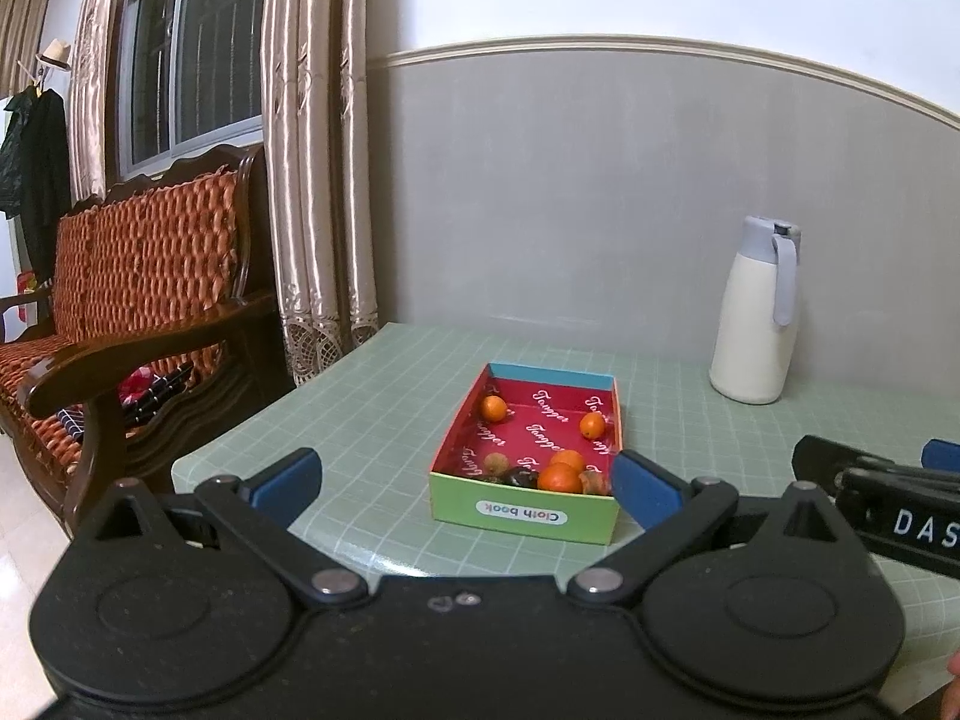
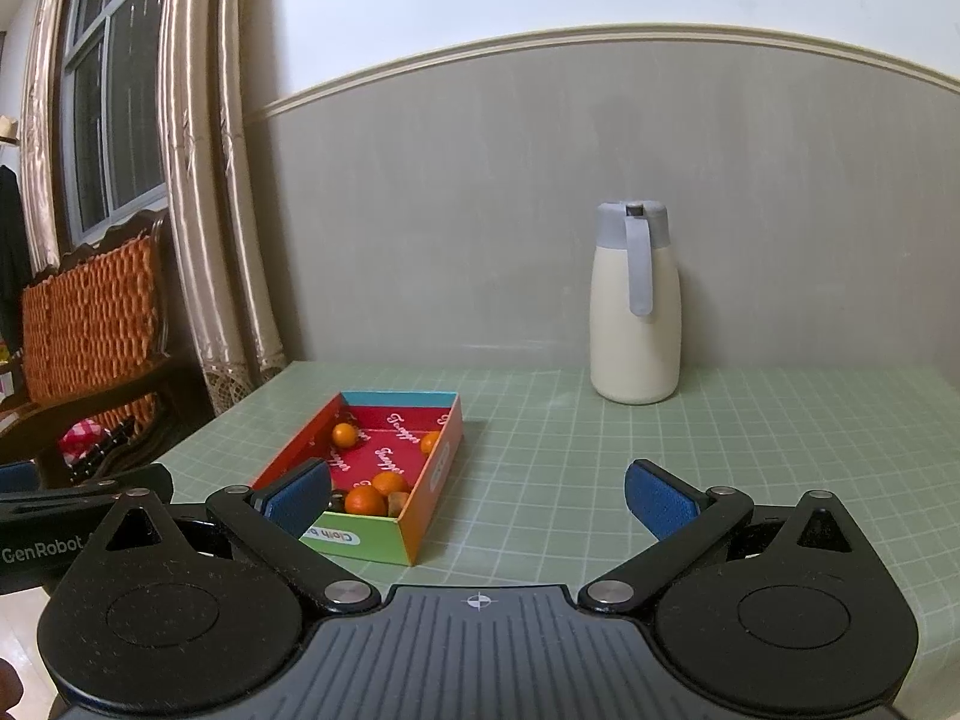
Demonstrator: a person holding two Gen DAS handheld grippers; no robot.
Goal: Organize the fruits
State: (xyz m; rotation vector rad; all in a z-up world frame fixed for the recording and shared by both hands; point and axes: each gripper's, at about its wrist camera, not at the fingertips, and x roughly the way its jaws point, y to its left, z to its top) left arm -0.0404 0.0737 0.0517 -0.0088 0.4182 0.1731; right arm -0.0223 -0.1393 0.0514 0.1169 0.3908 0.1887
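Observation:
A colourful open cardboard box [image 1: 522,516] with a red lining stands on the green grid table; it also shows in the right wrist view [image 2: 432,480]. Inside lie several small oranges [image 1: 494,408] [image 2: 344,434] and a few brownish and dark fruits [image 1: 495,463] at the near end. My left gripper [image 1: 465,483] is open and empty, held just in front of the box. My right gripper [image 2: 477,501] is open and empty, to the right of the box. The right gripper's body shows at the right edge of the left wrist view [image 1: 882,492].
A white thermos jug [image 1: 757,315] [image 2: 635,303] with a grey lid stands at the back against the wall. A wooden armchair [image 1: 120,312] with orange cushions sits left of the table [image 2: 660,468], by the curtains and window.

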